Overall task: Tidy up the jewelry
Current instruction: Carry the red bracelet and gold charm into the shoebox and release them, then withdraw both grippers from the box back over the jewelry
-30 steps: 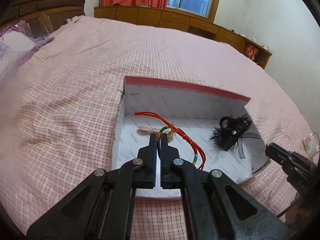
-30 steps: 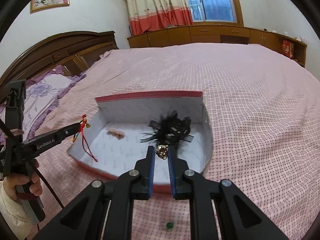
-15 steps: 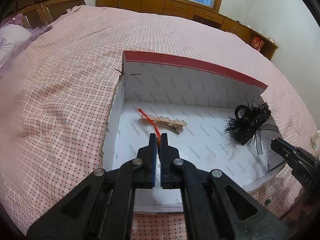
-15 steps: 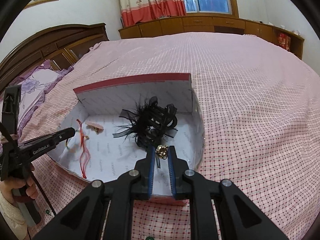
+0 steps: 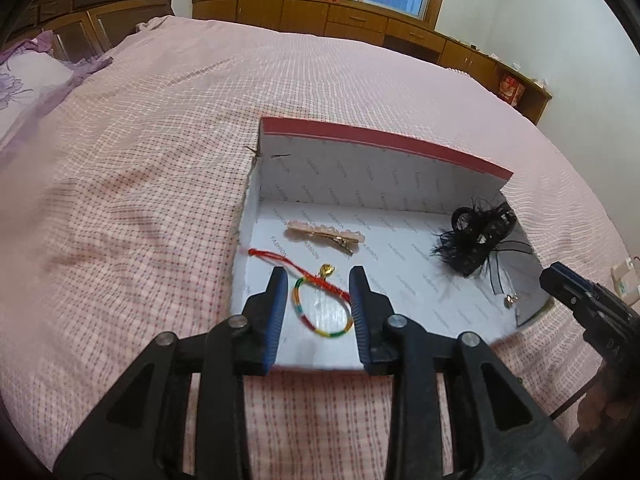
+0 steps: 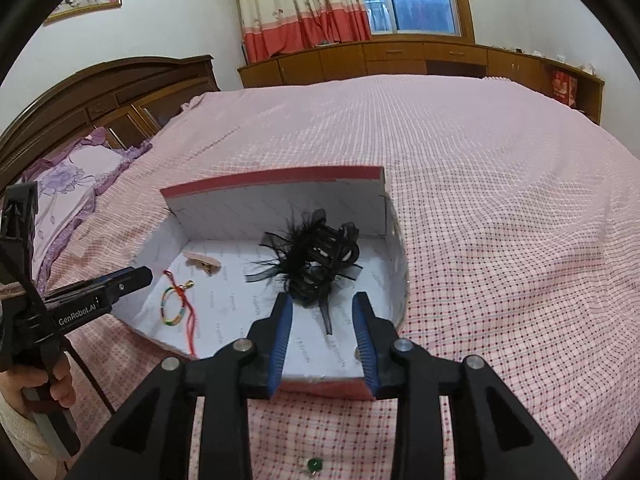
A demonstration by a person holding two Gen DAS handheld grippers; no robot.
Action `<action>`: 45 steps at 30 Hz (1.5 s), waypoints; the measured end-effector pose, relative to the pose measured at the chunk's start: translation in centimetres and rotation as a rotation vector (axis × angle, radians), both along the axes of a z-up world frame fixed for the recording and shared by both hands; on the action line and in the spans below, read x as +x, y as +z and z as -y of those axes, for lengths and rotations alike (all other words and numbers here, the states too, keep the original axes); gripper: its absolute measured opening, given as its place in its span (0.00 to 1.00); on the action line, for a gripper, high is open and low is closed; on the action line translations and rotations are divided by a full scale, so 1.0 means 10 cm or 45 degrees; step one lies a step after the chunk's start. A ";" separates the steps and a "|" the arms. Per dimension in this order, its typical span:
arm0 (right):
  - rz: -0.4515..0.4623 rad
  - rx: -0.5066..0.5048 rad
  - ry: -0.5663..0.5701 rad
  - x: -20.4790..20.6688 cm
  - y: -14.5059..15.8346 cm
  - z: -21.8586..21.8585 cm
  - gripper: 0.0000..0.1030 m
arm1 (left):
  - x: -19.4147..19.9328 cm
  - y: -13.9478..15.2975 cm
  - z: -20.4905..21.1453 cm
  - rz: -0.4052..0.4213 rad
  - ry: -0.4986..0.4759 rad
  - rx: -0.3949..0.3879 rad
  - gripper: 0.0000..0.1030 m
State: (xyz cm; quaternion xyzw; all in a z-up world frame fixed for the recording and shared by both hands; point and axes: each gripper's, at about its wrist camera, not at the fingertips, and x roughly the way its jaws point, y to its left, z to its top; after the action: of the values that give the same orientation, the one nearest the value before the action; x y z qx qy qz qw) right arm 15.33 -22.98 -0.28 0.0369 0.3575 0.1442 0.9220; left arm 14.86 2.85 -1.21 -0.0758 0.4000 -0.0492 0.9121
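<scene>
Underneath, the pink checked bedspread (image 5: 120, 200) carries an open white box (image 5: 360, 168). Both the left gripper (image 5: 318, 284) and right gripper (image 6: 322, 310) hover spread wide, holding nothing. Inside lie a black feather hairpiece (image 6: 316, 260) at 2 o'clock, a rainbow cord bracelet (image 5: 320, 312) at 7, and a pink hair clip (image 5: 324, 234) at 10.

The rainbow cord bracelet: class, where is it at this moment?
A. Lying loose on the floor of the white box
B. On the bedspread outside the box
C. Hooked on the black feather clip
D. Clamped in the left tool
A: the rainbow cord bracelet lies flat on the white box floor, and the left tool stands open around it, touching nothing.
</scene>
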 end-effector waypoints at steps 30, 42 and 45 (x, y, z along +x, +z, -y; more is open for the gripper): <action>-0.048 0.064 0.029 -1.13 0.16 0.09 0.33 | -1.06 0.10 0.03 -0.130 -0.099 -0.012 0.27; -0.166 0.056 0.055 -1.34 -0.14 0.03 0.33 | -1.16 -0.21 0.14 -0.232 -0.141 -0.008 0.27; -0.189 0.055 0.062 -1.35 -0.20 0.01 0.33 | -1.16 -0.27 0.18 -0.253 -0.149 -0.008 0.27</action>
State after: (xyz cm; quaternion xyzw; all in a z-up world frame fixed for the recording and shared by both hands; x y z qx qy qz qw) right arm 1.87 -23.04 -2.27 0.0587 0.4225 0.1713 0.8881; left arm 3.24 1.08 -3.94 -0.0595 0.4920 -0.0960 0.8632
